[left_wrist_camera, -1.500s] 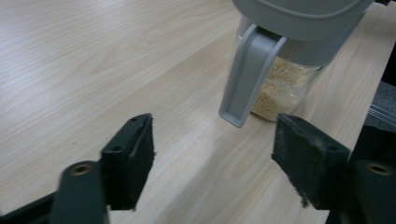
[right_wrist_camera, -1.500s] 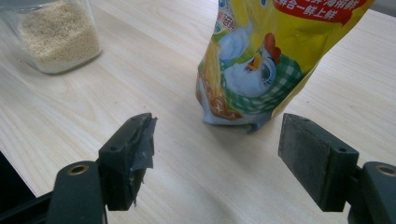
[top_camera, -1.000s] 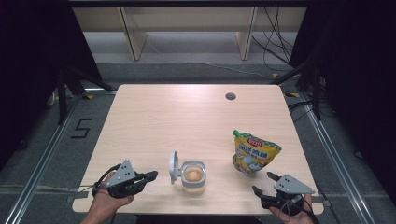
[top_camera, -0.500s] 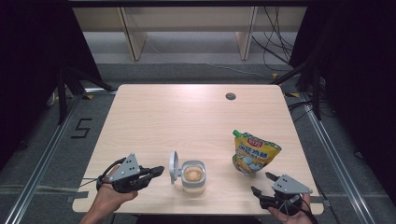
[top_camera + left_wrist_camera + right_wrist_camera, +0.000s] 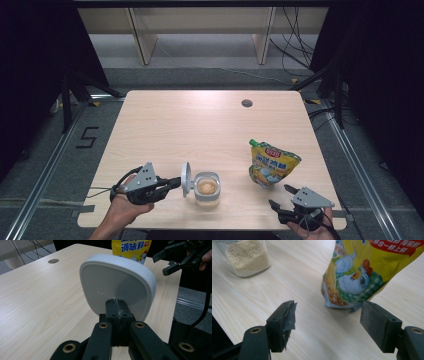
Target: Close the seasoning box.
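At the near edge, around 5 o'clock from the table's middle, the right gripper (image 5: 282, 205) rests low in the person's hand with its jaws spread wide and nothing between them. In the right gripper view those jaws frame the base of the yellow seasoning pouch (image 5: 364, 272), which stands upright just beyond them, at about 4 o'clock on the wooden table (image 5: 200, 130).

At about 7 o'clock the left gripper (image 5: 175, 182) points toward the clear jar (image 5: 206, 187). Its jaws are pressed together, and in the left gripper view they look empty, their tips touching or almost touching the outer face of the white hinged lid (image 5: 116, 287). The lid stands upright on the jar's 9 o'clock side, leaving the mouth open on pale granules inside.

The step in hand seems to be working that lid, probably tipping it over to close. To do it well, push high on the lid's face, not near the hinge, so it swings instead of dragging the light jar across the table. A slow, level push toward 3 o'clock suits. The free right gripper could steady the jar's far wall if it slides.

Farther off, a round cable hole (image 5: 246, 103) sits at 1 o'clock.
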